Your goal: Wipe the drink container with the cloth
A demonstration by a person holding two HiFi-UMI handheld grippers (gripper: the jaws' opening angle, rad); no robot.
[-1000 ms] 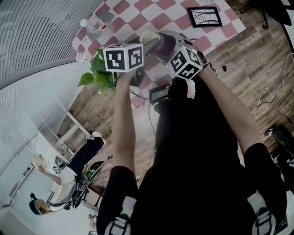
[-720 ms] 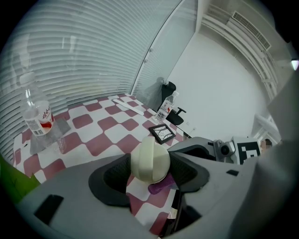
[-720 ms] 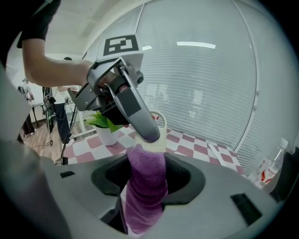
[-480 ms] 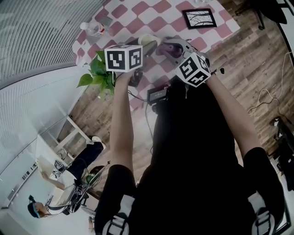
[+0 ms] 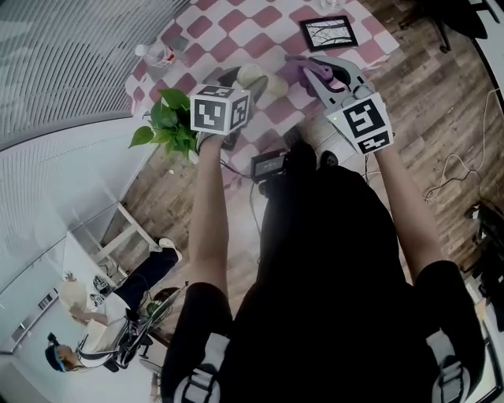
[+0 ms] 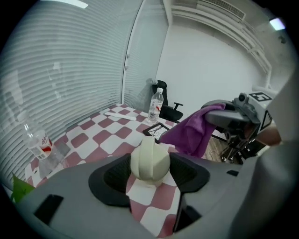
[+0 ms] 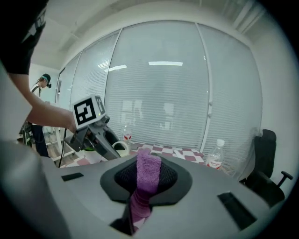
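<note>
Since the checkered bench sits beside window blinds, left claw pinches the cream cup upright, lid up; right claw just closed on purple cloth.

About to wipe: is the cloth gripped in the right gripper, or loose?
Gripped: the right gripper has just closed its jaws, pinching the purple cloth between them.

The cloth was purple, the container cream, the tablecloth pink-and-white checked, the plant green, the frame black, the marker cubes white with black squares.
</note>
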